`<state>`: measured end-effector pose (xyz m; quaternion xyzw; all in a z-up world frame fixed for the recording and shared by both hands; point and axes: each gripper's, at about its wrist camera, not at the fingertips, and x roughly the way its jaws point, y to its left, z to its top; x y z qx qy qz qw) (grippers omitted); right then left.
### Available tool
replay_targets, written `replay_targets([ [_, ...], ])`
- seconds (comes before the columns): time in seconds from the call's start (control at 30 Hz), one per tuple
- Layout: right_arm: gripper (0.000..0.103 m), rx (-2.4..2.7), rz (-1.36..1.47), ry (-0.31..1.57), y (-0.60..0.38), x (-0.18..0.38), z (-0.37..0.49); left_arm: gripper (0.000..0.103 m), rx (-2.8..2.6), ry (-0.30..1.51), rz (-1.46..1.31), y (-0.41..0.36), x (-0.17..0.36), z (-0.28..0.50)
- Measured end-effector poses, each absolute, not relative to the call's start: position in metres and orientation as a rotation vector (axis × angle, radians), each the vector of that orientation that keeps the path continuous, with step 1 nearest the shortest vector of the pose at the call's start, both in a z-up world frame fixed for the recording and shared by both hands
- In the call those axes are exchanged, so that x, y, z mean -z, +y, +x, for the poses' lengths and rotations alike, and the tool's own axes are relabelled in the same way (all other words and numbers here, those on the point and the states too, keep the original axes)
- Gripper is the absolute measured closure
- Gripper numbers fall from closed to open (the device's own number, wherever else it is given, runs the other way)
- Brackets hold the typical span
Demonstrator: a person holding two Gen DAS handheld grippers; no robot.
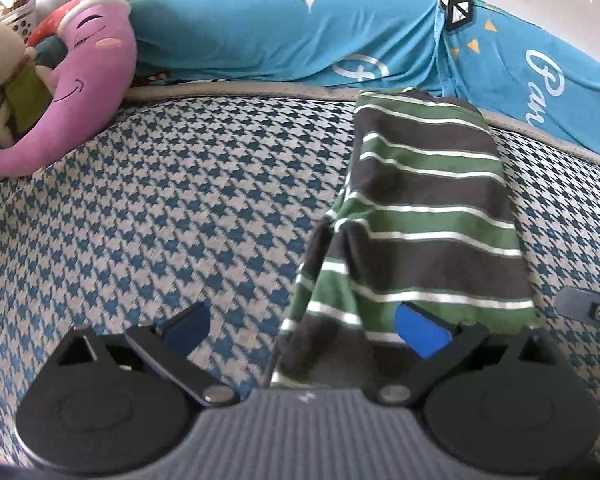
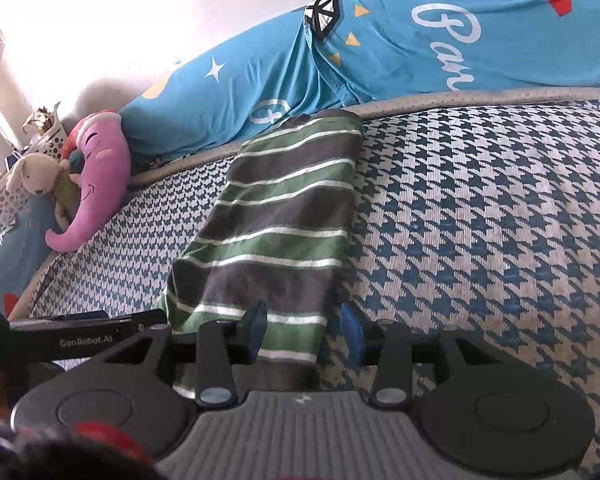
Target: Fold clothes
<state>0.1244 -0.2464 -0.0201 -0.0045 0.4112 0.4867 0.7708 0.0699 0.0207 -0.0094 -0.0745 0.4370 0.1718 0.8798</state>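
Left wrist view: the left tool is seen spread wide, its two blue pads far apart and nothing gripped between them. The left pad is held over bare mattress, while the right pad is seen over the near end of the striped garment; whether it touches the cloth cannot be told.

In the right wrist view, the right tool is seen partly spread, released, with the near right corner of the garment lying between its pads. One pad is placed over the cloth and the other just beside the garment's right edge, over the mattress. No clamping on the cloth is shown. The body of the left tool is seen at the left, just beside the garment's near left edge.

The garment, banded in green and dark grey with thin white lines, is laid on the houndstooth mattress as a long narrow strip. Its long axis is run from the tools away toward the blue bedding at the far edge, with the stripes lying crosswise. The far end is seen reaching the mattress's piped border; the near left side is rumpled and spread wider.
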Motion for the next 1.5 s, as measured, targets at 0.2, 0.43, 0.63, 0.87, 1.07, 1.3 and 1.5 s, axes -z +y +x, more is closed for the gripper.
replay_targets([
  [0.2,0.061,-1.047,-0.002,0.891,-0.239,0.022,0.132,0.000,-0.345,0.914,-0.152,0.017,0.011,0.079],
  [0.43,0.061,-1.051,-0.003,0.889,-0.231,0.025,0.138,0.000,-0.325,0.924,-0.156,0.016,0.014,0.086],
  [0.63,0.061,-1.053,-0.001,0.888,-0.225,0.026,0.142,0.000,-0.326,0.929,-0.159,0.018,0.018,0.092],
  [0.87,0.061,-1.051,0.004,0.874,-0.217,0.023,0.150,0.000,-0.326,0.932,-0.146,0.020,0.021,0.101],
  [1.07,0.061,-1.050,0.042,0.864,-0.210,0.024,0.165,0.000,-0.328,0.934,-0.157,0.023,0.022,0.106],
  [1.3,0.061,-1.053,0.082,0.849,-0.204,0.025,0.184,0.000,-0.338,0.953,-0.167,0.029,0.025,0.116],
  [1.5,0.061,-1.035,0.120,0.847,-0.199,0.031,0.202,0.000,-0.357,0.984,-0.199,0.037,0.028,0.119],
])
